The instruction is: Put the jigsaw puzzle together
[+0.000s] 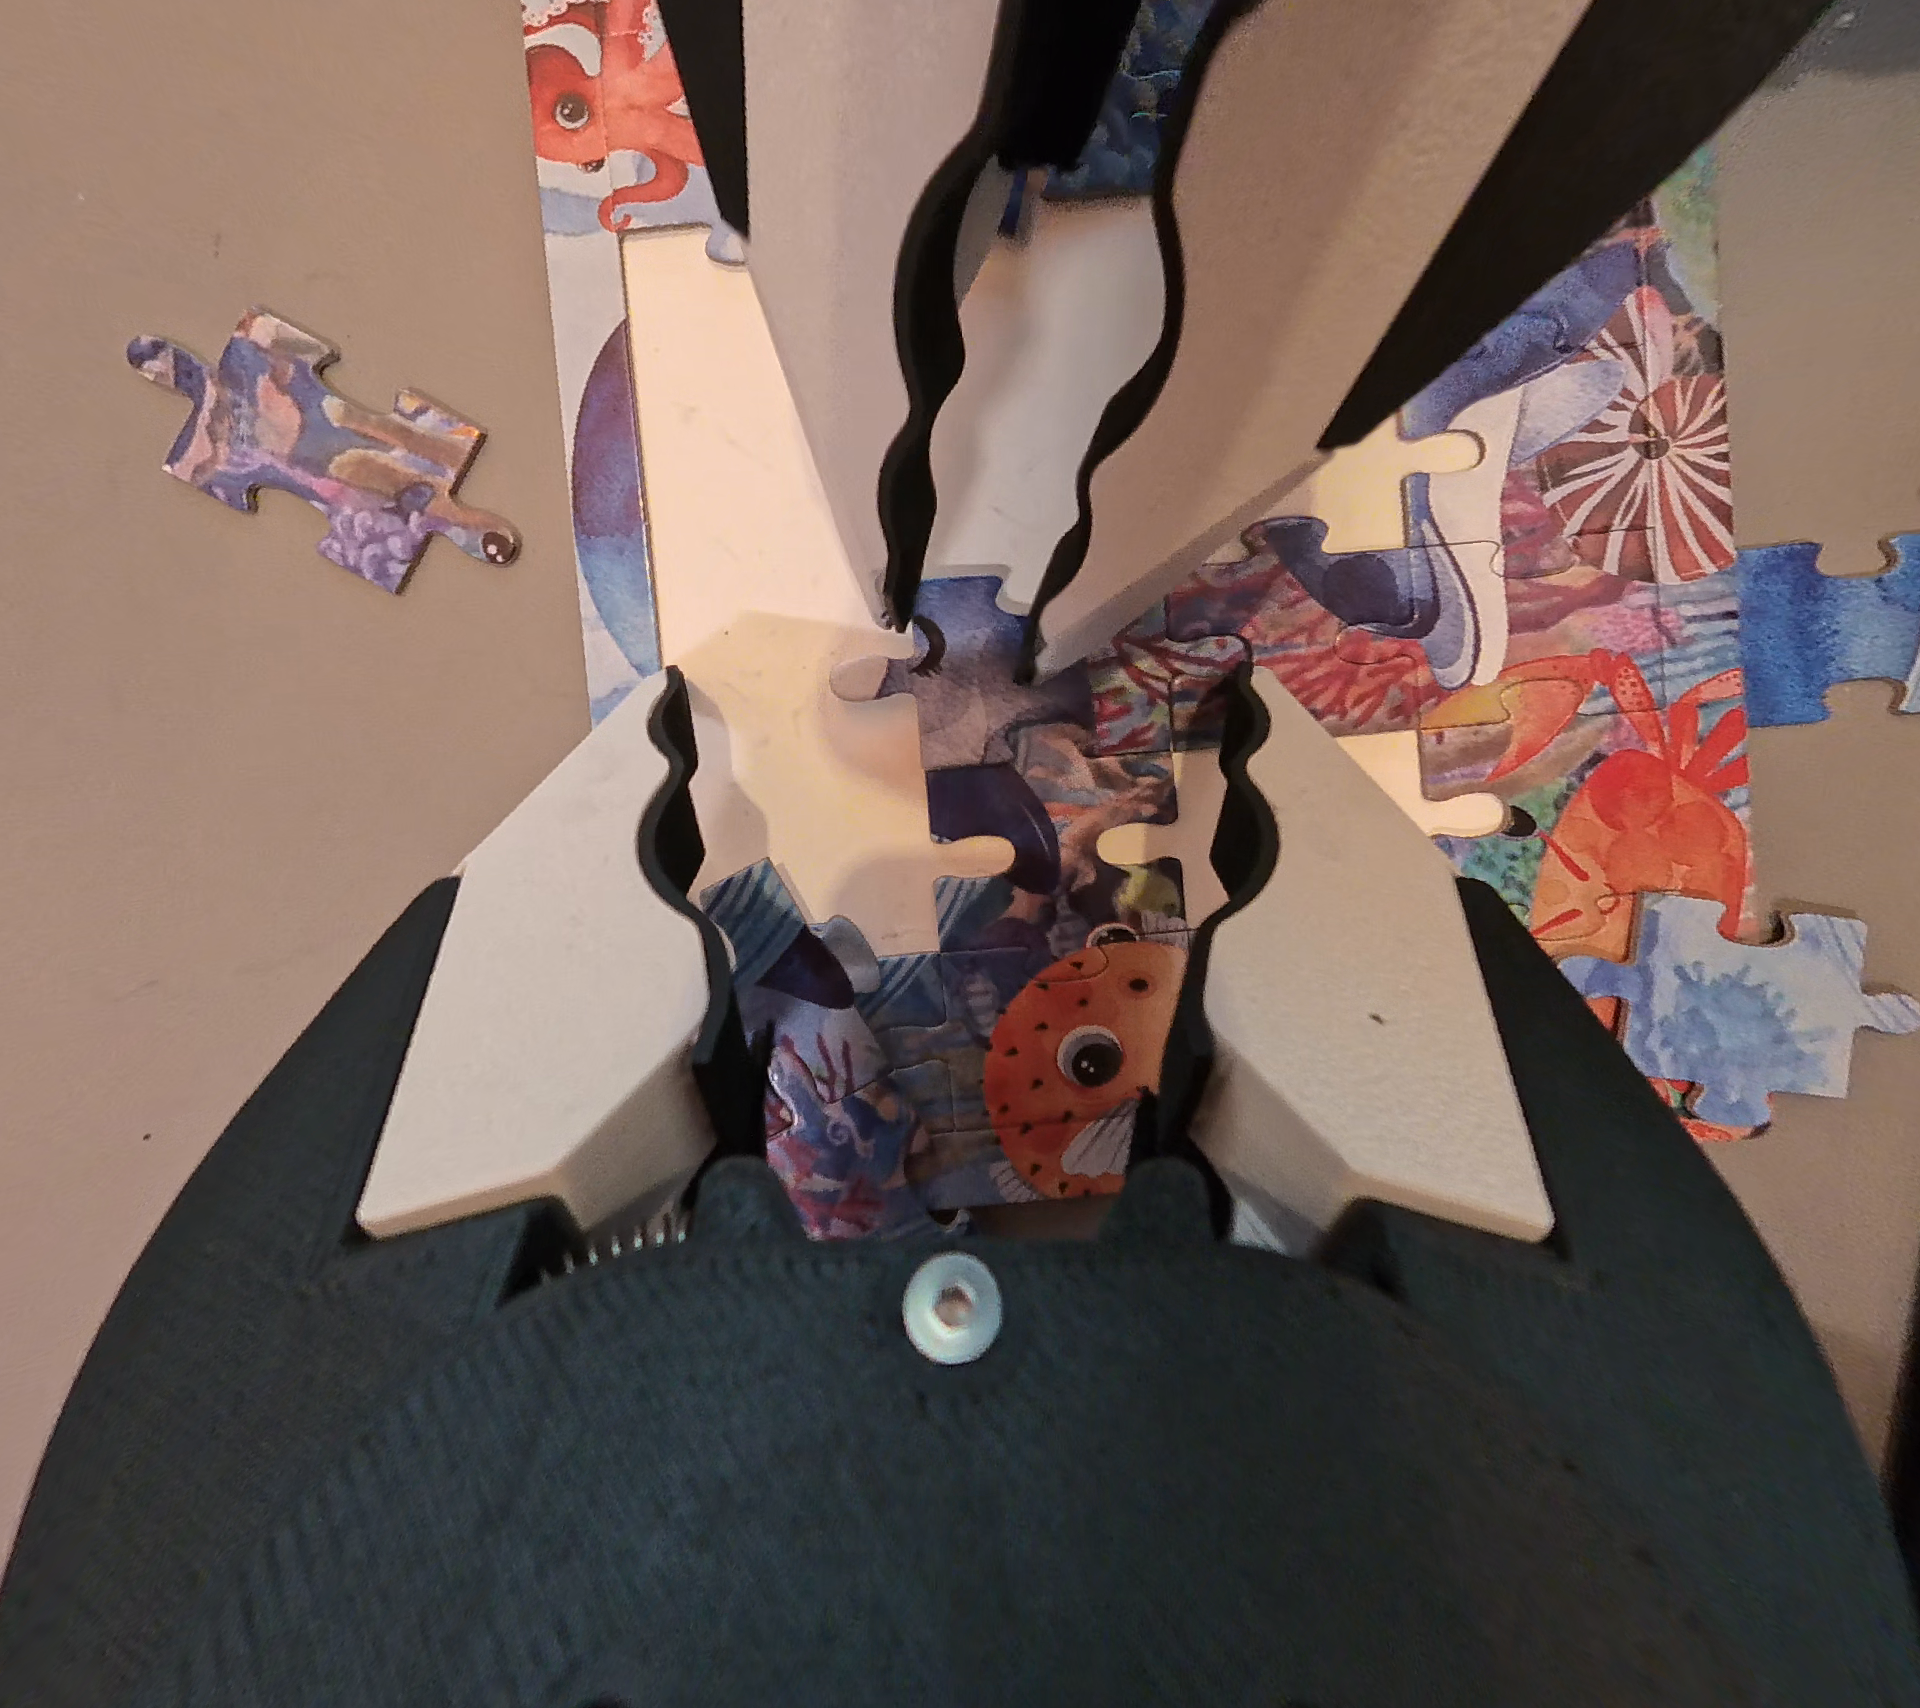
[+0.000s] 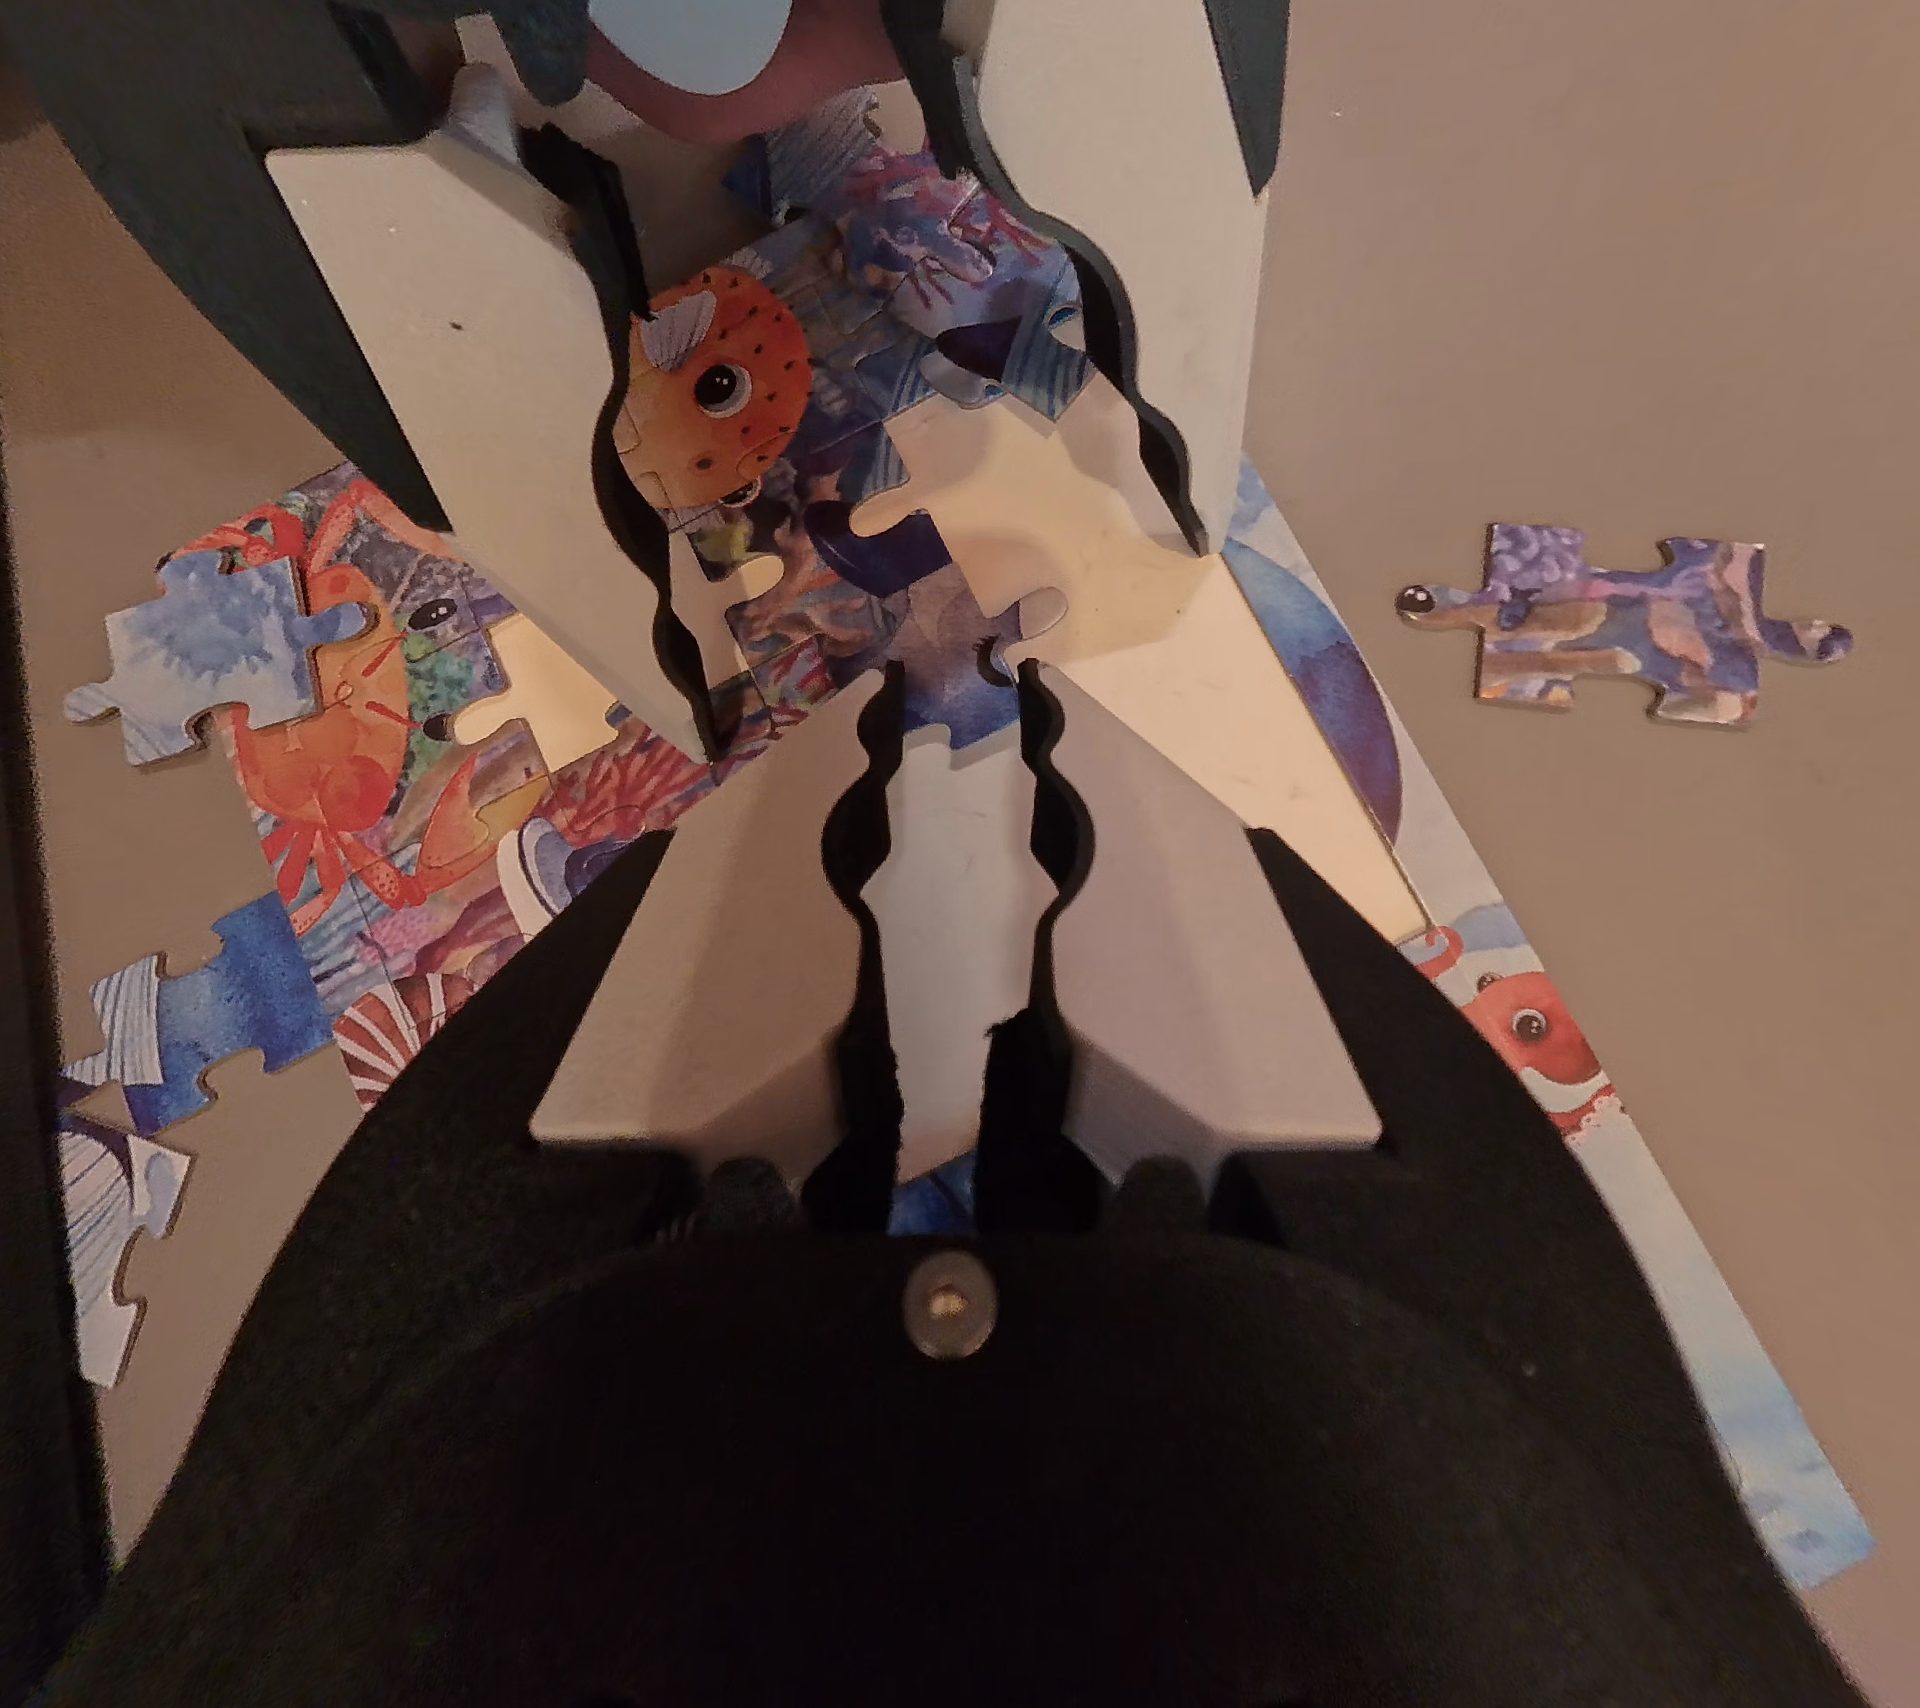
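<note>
A cream puzzle tray [image 1: 707, 432] with a printed border holds a joined patch of sea-themed pieces, with an orange pufferfish [image 1: 1081, 1056] and a red crab [image 1: 1642, 785]. My left gripper [image 1: 961, 682] hovers wide open over the pufferfish patch. My right gripper [image 1: 966, 640] reaches in from the far side, jaws a narrow gap apart, tips down on a blue piece [image 1: 966, 619] at the patch's edge. In the right wrist view my right gripper [image 2: 956, 676] straddles that blue piece [image 2: 956, 713], with my left gripper [image 2: 951, 640] opposite and the pufferfish [image 2: 717, 401] behind it.
One loose purple piece [image 1: 322, 453] lies on the beige table left of the tray; it is at the right in the right wrist view [image 2: 1621, 635]. An orange octopus [image 1: 613, 89] is printed on the tray's border. Blue edge pieces [image 1: 1818, 640] stick out past the crab.
</note>
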Tool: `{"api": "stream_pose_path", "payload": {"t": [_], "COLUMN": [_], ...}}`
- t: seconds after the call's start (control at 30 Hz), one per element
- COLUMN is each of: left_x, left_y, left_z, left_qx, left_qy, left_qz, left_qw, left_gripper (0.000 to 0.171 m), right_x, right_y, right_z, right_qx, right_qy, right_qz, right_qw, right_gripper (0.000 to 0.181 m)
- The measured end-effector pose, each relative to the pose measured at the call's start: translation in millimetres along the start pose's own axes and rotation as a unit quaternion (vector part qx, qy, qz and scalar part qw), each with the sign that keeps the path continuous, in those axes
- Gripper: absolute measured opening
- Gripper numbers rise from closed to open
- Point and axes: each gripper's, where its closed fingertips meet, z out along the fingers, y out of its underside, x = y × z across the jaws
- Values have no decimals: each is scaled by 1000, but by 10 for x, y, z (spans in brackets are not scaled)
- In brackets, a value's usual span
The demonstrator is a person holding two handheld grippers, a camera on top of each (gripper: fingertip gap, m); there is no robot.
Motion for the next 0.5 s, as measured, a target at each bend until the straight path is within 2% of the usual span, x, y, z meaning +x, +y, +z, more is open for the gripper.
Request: {"api": "stream_pose_path", "payload": {"t": [0.03,0.5], "left_x": [-1,49], "left_y": [0,3], "left_z": [-6,-11], "left_qx": [1,-3], "left_qy": [1,13], "left_qz": [0,8], "left_qw": [1000,1000], "left_gripper": [100,100], "right_x": [0,-93], "right_y": [-4,-91], "right_z": [-7,-136], "right_qx": [4,53], "right_qy": [-3,-64], "right_qz": [4,50], "right_qw": [1000,995], "right_gripper": [20,20]}}
